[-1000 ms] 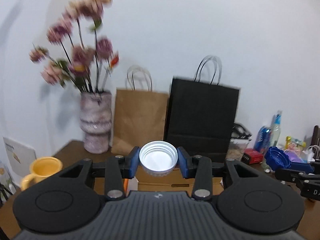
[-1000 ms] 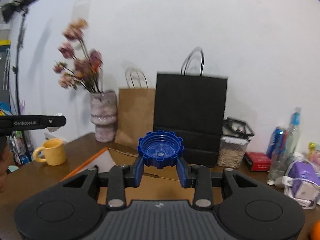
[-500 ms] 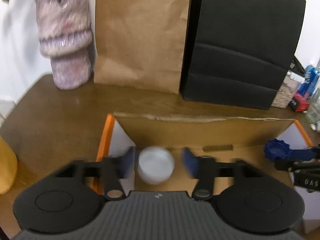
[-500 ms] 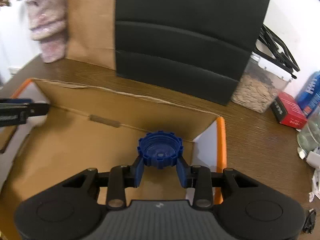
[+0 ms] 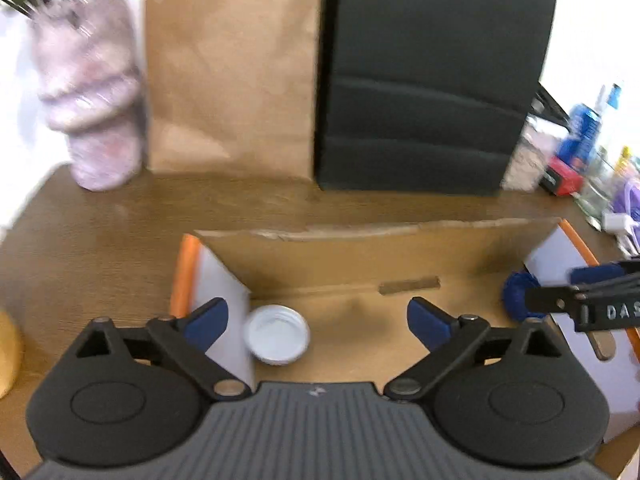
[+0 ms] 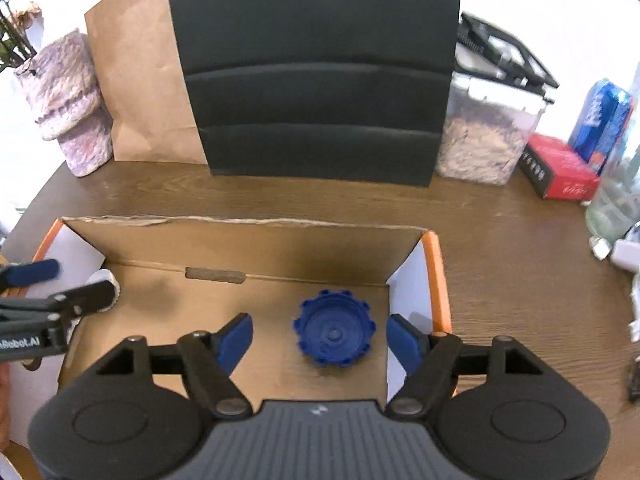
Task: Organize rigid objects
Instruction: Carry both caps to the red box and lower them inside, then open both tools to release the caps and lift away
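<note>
Since the earlier frames, both grippers have swung down from facing the wall to hang over the open brown cardboard box with orange-edged flaps (image 6: 434, 276), and each has let go of its lid. The left gripper (image 5: 316, 318) has its jaws opening wide, with nothing pressed between them; the round white plastic screw lid (image 5: 278, 334) lies on the box floor, open side up, just beside the left wall. The right gripper (image 6: 320, 334) is likewise opening, and the ridged blue plastic cap (image 6: 334, 332) sits on the box floor between its pads, apparently clear of both, near the right wall. Two rigid objects thus appear delivered. What remains, as a judgement, is to withdraw both grippers and fetch any further items; none awaiting sorting can be made out with certainty on the brown wooden table (image 6: 500, 280).
</note>
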Motion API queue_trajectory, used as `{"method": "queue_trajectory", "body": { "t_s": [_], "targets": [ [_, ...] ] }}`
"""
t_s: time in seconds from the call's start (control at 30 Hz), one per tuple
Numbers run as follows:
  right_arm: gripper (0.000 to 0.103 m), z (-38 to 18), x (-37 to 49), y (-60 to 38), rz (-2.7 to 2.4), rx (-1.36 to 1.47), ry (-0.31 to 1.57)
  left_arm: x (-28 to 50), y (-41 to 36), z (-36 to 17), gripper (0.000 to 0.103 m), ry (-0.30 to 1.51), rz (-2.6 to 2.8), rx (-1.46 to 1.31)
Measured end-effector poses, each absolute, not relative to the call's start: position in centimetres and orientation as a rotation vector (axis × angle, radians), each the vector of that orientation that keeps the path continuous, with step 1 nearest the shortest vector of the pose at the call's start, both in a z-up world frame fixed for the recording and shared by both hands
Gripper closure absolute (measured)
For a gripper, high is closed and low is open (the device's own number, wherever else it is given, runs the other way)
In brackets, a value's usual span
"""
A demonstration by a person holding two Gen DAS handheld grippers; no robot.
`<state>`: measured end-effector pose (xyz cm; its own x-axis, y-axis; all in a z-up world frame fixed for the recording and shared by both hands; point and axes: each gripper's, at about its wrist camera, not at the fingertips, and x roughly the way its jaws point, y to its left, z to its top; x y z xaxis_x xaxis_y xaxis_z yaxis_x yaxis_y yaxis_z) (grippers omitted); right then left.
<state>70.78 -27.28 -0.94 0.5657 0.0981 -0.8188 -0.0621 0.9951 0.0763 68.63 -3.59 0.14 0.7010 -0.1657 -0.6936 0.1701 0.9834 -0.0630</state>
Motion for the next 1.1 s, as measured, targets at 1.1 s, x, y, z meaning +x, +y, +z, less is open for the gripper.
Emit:
{"method": "queue_trajectory", "body": {
  "t_s": [1.1],
  "targets": [
    [0.0, 10.4, 36.3, -26.4, 0.089, 0.016, 0.063, 36.2, -3.1, 12.1, 0.0, 0.084, -0.236, -0.04]
  ]
}}
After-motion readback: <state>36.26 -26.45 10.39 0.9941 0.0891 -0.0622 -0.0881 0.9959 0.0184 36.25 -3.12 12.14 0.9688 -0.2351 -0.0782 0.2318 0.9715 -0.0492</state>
